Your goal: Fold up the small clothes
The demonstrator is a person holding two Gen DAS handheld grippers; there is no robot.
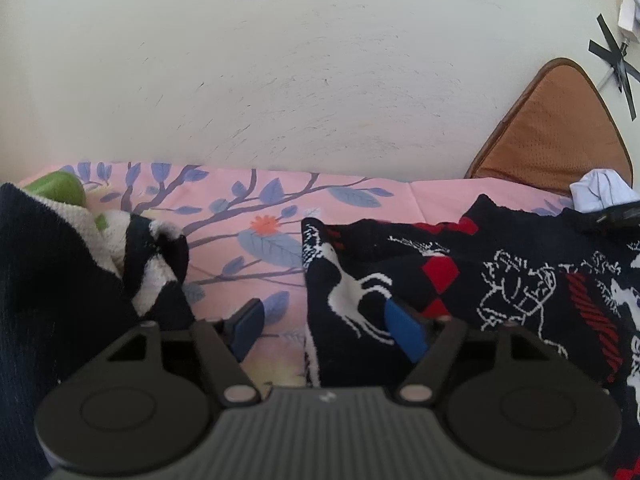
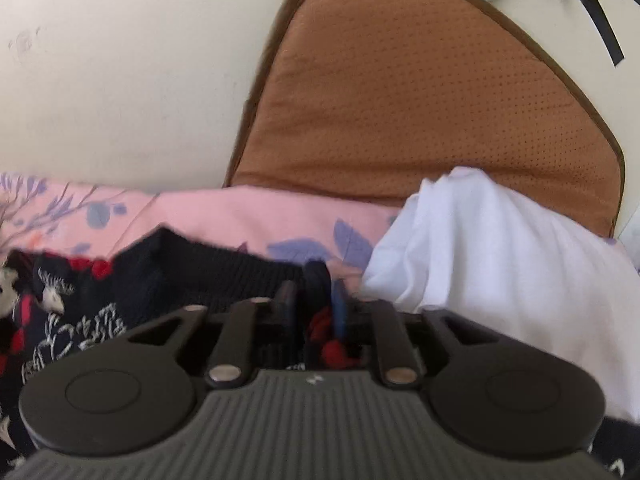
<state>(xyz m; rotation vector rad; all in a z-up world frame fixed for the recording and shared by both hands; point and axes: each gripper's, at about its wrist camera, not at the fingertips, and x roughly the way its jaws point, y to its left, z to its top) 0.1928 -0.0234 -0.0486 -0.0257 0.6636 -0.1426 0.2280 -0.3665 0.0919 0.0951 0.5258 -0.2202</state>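
Left wrist view: the left tongs (image 1: 326, 326) stand wide, holding nothing. The left pad (image 1: 249, 326) hangs over the pink floral sheet (image 1: 256, 216); the right pad (image 1: 404, 330) lies over the left edge of the sweater (image 1: 500, 280). The sweater, dark navy with white figures and red diamonds, is spread flat on the sheet and fills the right half of this view. To the left of the tongs sits a heap of black-and-white fleece (image 1: 148, 256), with something green (image 1: 60, 188) behind it. A cream wall (image 1: 320, 80) rises behind the sheet. Far right, a brown cushion (image 1: 556, 136) leans against the wall, a small white cloth (image 1: 600, 194) in front of it. Just below that cloth a dark object lies at the sweater's far edge; too small to identify. Black tape strips (image 1: 614, 64) cross on the wall at upper right.

Right wrist view: the right tongs (image 2: 314, 300) are drawn narrow and pinch a fold of the sweater (image 2: 160, 272); dark knit and a bit of red show between the fingers (image 2: 339, 312). This grip does not show from the left side. The ribbed edge of the sweater runs left from the tongs across the sheet (image 2: 248, 208). The white cloth (image 2: 500, 264) looms large here, bunched just right of the tongs and resting against the cushion (image 2: 420, 96), which fills the upper middle. The fleece heap and green item lie outside this view. The frame is slightly blurred. Tape (image 2: 600, 12) shows at top right.
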